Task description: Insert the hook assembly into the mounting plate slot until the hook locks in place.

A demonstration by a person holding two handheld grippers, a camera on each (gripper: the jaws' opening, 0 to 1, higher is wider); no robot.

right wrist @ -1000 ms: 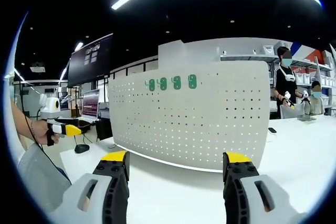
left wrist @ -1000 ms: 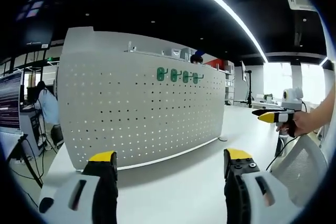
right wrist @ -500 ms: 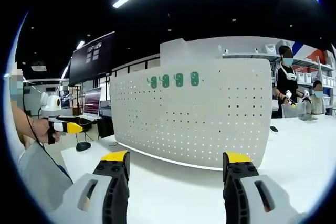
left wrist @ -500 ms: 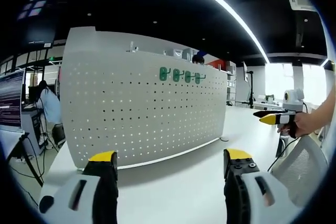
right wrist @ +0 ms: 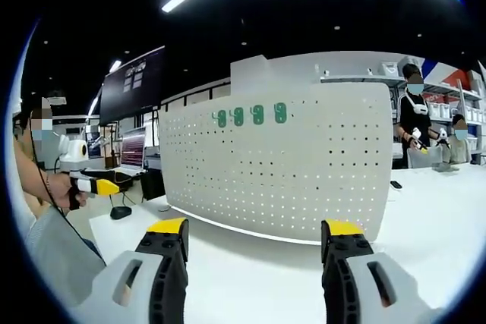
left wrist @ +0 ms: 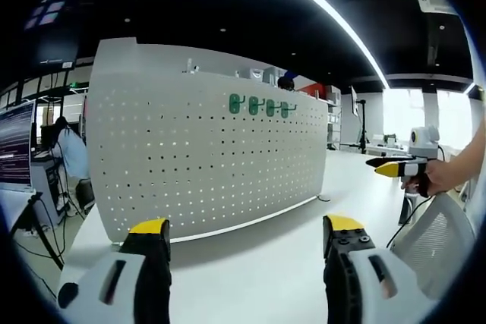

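table (left wrist: 258, 263): white, bare in front of both grippers; it bears the board.
board (left wrist: 205, 157): a white perforated panel standing upright on the table, its long axis running side to side; its holed face is turned toward both cameras. I take it for the mounting plate.
hooks (left wrist: 262, 106): four green pieces in a row near the board's top edge, the row running along the board's length. Each piece seems to stand upright and flat to the board; which way a hook tip points is too small to tell.
left gripper (left wrist: 241, 237): jaws wide apart, holding nothing, over the table and well short of the board.
right gripper (right wrist: 253, 239): jaws likewise apart and empty, also well apart from the board.
progress: four hooks look already seated; whether they are locked I cannot tell. No loose hook lies on the table within sight and neither gripper carries one, so either the task is at its end or another hook has yet to be fetched.
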